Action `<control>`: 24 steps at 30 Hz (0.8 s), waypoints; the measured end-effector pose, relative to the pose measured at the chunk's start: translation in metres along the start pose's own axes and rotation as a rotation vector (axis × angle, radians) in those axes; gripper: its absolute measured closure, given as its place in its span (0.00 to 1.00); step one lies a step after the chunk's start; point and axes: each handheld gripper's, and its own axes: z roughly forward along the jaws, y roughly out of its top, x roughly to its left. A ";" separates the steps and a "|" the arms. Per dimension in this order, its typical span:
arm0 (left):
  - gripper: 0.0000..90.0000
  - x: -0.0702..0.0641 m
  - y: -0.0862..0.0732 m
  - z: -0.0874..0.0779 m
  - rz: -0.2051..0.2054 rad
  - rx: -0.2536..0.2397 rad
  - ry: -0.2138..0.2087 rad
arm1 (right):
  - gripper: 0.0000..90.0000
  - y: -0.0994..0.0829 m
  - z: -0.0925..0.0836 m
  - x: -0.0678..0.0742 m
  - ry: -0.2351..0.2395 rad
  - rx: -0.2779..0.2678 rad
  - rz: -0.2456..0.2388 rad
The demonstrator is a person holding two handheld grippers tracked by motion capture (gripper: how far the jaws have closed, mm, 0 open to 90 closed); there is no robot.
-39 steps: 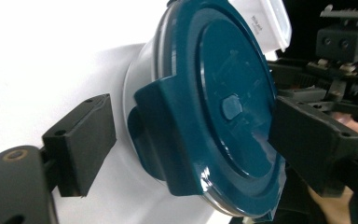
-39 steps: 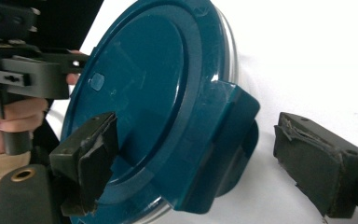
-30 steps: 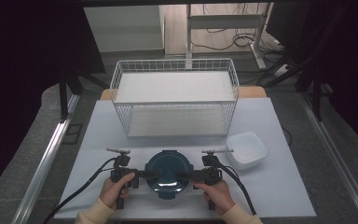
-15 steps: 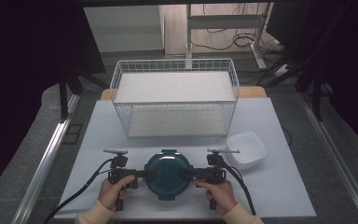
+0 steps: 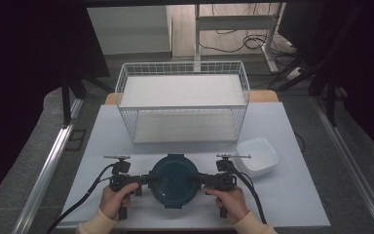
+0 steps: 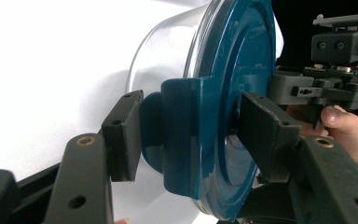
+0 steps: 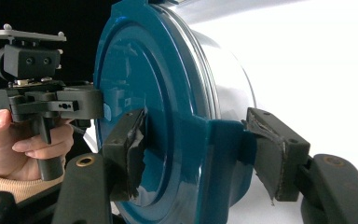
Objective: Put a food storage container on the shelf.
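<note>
The left gripper [image 6: 186, 140] has just been closing and now clamps a latch tab of the blue-lidded container [image 5: 174, 181]; the right gripper [image 7: 200, 154] grips the opposite tab likewise; the high view sets the container at the near table edge [image 5: 292, 204], before a wire basket [image 5: 182, 105] and beside a white dish [image 5: 258, 155]; the gripper views reveal its clear wall.
</note>
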 end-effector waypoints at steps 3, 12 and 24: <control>0.47 -0.004 0.001 -0.003 0.019 -0.008 0.000 | 0.44 0.001 -0.003 0.003 0.002 -0.004 -0.019; 0.47 -0.010 0.008 -0.003 0.042 -0.023 -0.010 | 0.44 0.007 -0.011 0.008 -0.006 -0.025 -0.056; 0.47 -0.022 0.024 -0.005 0.072 -0.045 -0.017 | 0.44 0.025 -0.021 0.017 -0.014 -0.040 -0.108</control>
